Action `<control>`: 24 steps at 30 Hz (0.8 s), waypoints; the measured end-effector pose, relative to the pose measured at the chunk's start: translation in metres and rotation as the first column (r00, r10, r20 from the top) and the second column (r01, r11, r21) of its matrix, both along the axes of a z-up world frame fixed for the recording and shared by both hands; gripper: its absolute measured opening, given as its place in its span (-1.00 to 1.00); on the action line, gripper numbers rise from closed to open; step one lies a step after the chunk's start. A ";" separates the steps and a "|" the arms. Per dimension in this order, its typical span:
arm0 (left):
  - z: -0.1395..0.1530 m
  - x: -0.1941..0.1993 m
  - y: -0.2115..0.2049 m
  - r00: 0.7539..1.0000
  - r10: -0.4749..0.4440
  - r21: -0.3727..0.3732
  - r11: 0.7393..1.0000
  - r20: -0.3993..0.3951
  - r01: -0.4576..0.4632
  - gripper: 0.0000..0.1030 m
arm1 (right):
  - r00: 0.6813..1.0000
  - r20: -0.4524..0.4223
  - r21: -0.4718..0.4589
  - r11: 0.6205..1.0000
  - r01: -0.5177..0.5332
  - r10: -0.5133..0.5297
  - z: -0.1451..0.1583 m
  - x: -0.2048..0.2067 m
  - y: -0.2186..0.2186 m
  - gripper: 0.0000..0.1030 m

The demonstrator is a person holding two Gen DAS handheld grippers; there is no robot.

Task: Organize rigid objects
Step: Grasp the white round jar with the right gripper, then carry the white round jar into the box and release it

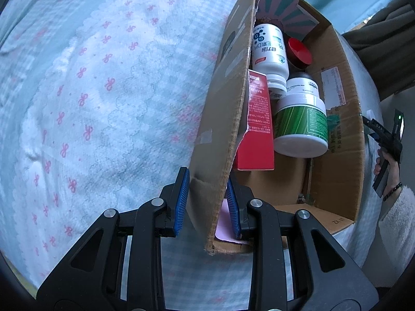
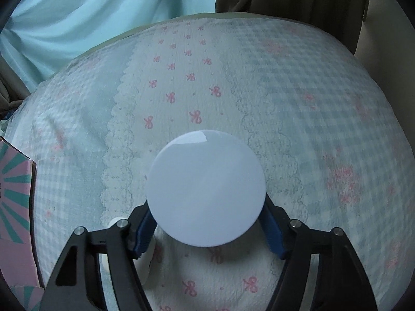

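My left gripper (image 1: 207, 178) is shut on the side wall of an open cardboard box (image 1: 334, 171), one blue pad outside and one inside. In the box lie a white bottle (image 1: 269, 49), a green-labelled white jar (image 1: 301, 121), a red carton (image 1: 256, 129) and a red-lidded container (image 1: 299, 50). In the right wrist view a white round-topped jar (image 2: 205, 189) stands on the bedspread. My right gripper (image 2: 207, 212) straddles it, its blue pads (image 2: 144, 233) against the jar's sides under the wide lid. The lid hides the contact itself.
A quilted bedspread (image 2: 311, 129) with pink bows and blue checks covers the surface. A pink and teal striped carton (image 2: 13, 181) shows at the left edge of the right wrist view. A person's hand (image 1: 389, 171) on the other gripper's handle is beside the box. Curtains hang behind.
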State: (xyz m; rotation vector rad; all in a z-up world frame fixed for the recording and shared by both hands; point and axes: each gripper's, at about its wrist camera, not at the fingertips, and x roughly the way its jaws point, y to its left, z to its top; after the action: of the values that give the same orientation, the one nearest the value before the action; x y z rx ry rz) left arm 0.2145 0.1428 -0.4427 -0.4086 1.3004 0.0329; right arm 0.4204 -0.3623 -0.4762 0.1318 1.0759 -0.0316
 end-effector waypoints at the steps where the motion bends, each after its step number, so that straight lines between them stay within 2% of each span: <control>1: 0.000 0.000 0.000 1.000 -0.001 0.000 1.000 0.000 0.001 -0.52 | 1.000 -0.001 0.003 1.000 0.001 -0.001 0.000 0.000 -0.001 0.29; 16: -0.003 0.000 0.003 1.000 -0.010 -0.021 1.000 0.013 0.010 -0.52 | 0.999 0.042 0.064 0.998 0.018 -0.021 0.024 -0.025 -0.005 0.28; 19: -0.003 -0.001 0.003 1.000 -0.009 -0.025 1.000 0.018 0.009 -0.52 | 0.998 0.067 0.074 0.997 0.011 -0.016 0.043 -0.032 -0.001 0.28; 24: -0.002 -0.001 0.002 1.000 -0.019 -0.023 1.000 0.015 0.019 -0.52 | 0.995 0.101 0.093 0.995 0.016 -0.026 0.092 -0.046 0.014 0.28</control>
State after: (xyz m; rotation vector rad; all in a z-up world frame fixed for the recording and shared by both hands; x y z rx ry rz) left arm 0.2134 0.1452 -0.4446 -0.4160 1.2906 -0.0013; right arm 0.3746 -0.3482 -0.3841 0.2262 0.9743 0.0059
